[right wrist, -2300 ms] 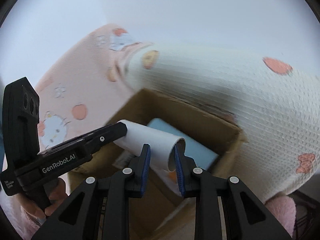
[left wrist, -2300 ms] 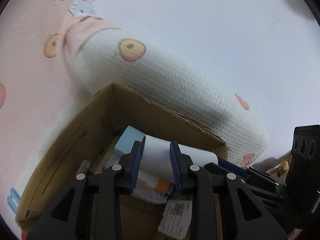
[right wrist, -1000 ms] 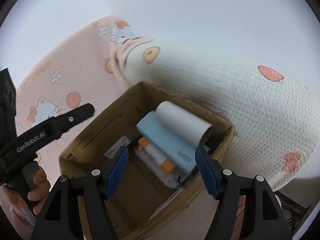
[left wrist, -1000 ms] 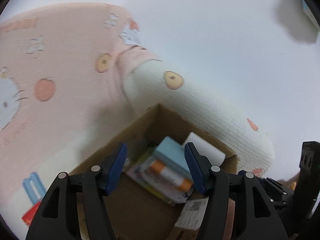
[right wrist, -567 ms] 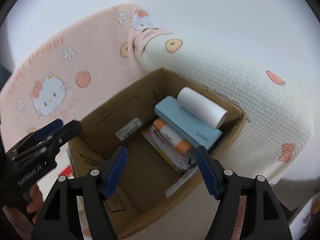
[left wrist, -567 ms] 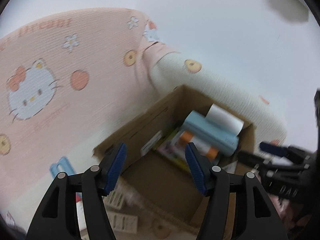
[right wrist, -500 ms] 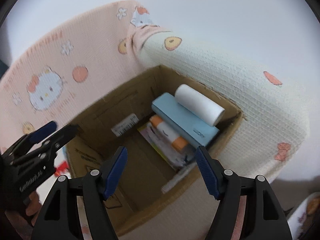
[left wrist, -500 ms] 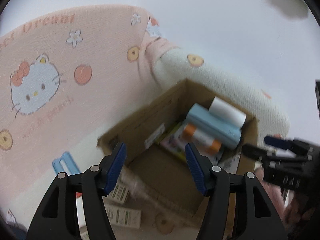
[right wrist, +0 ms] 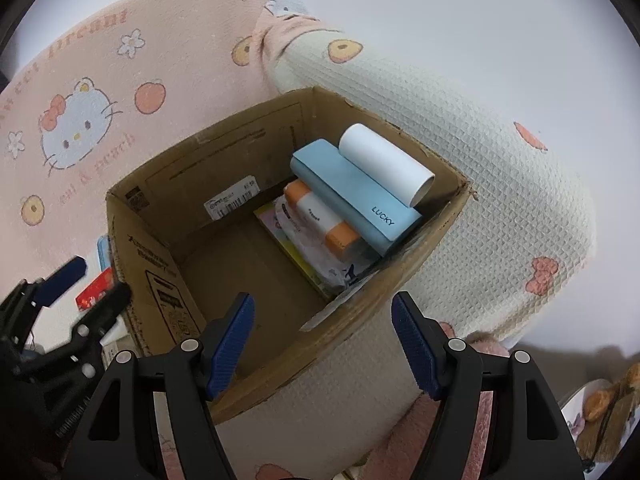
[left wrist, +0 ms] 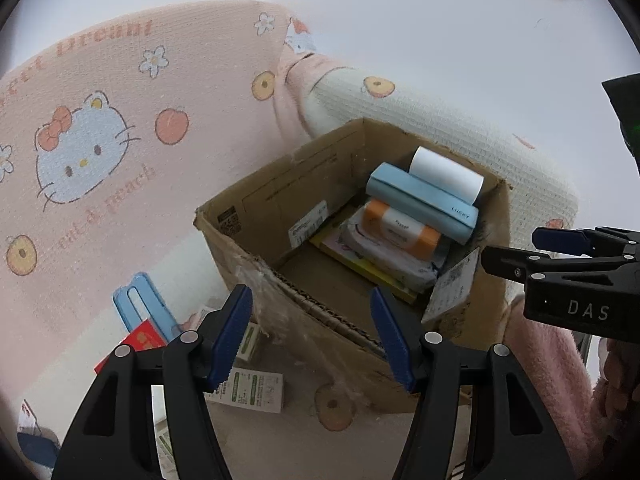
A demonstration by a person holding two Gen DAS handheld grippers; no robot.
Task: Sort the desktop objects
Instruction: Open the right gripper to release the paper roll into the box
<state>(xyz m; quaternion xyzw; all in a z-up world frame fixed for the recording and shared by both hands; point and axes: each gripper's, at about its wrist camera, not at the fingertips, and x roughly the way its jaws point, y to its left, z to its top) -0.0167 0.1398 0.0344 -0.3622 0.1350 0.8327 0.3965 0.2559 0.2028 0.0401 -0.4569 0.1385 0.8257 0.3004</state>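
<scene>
Jaws spread wide and empty on both the left gripper (left wrist: 311, 330) and the right gripper (right wrist: 322, 346), each poised above the near rim of the cardboard box (right wrist: 156, 264). Inside the box, against its far wall, a white roll (right wrist: 386, 164) lies on a blue case (right wrist: 352, 196) marked "LUCKY".

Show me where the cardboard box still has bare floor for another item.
The brown cardboard box has bare floor in its near-left half, between the barcode-label wall and the yellow booklet. The far-right side is crowded: white paper roll, light blue case and orange-ended pack stacked together.
</scene>
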